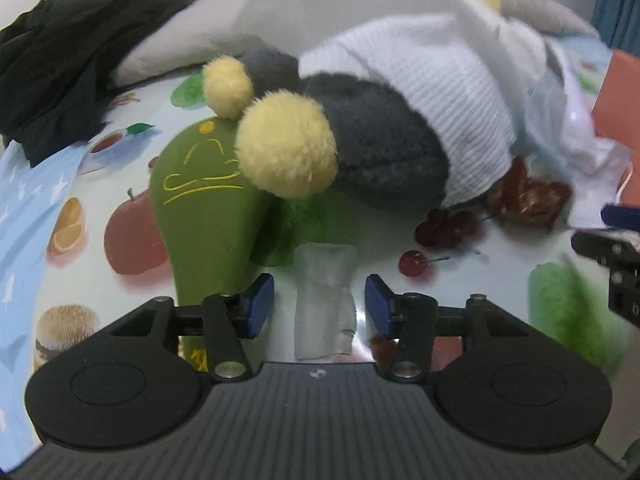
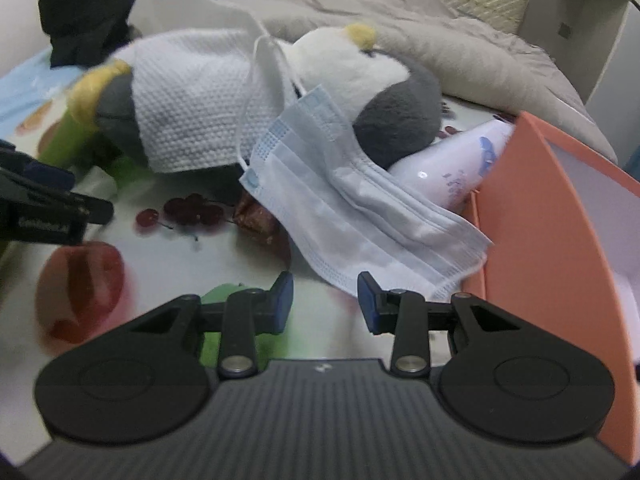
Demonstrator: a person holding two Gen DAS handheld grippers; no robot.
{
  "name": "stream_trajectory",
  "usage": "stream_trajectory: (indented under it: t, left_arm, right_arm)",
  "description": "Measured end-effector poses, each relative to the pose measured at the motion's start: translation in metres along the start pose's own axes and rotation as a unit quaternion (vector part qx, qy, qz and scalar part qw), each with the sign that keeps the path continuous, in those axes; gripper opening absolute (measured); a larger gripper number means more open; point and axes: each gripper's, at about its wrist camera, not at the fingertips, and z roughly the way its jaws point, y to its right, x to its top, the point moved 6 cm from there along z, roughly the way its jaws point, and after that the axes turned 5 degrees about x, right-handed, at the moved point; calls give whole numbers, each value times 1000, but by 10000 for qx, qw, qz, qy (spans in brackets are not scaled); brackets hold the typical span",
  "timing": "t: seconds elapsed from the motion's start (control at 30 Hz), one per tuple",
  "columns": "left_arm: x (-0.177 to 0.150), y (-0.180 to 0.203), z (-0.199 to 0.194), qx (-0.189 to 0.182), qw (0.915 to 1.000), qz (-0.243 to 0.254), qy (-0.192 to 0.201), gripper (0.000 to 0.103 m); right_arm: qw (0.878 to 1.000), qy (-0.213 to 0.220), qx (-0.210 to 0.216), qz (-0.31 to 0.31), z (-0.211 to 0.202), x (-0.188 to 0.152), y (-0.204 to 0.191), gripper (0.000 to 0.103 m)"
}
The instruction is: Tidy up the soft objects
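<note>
A grey plush penguin with yellow feet lies on the fruit-print tablecloth; it also shows in the right wrist view. A white cloth is draped over it, seen too in the right wrist view. A blue face mask lies across the penguin. A green plush piece lies under the feet. My left gripper is open, low over the table with a clear wrapper between its fingers. My right gripper is open, just before the mask's edge.
An orange open box stands at the right. A white bottle lies between the penguin and the box. Black clothing and a grey pillow lie behind. A brown snack wrapper lies by the penguin.
</note>
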Motion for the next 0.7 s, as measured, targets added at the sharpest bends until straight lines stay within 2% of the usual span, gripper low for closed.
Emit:
stream_trajectory:
  t: [0.1, 0.17, 0.27, 0.4, 0.57, 0.7]
  left_arm:
    - [4, -2, 6, -87, 9999, -40, -106, 51]
    - [7, -5, 9, -217, 9995, -119, -211, 40]
    - [12, -7, 11, -292, 9990, -136, -318, 33]
    - [11, -12, 12, -376, 9984, -259, -336, 31]
    - [6, -20, 8, -524, 9960, -680, -236, 30]
    - [-2, -14, -1, -633, 9948, -796, -11, 29]
  right_arm:
    - [9999, -145, 56, -44, 12, 7, -1, 38]
    - [9995, -272, 147, -41, 19, 11, -2, 38]
    - [9990, -364, 242, -59, 22, 18, -3, 35]
    - [9982, -516, 195, -255, 22, 20, -4, 12]
    - [9977, -440, 143, -490, 8, 13, -12, 5]
    - [9980, -215, 88, -596, -6, 0, -14, 4]
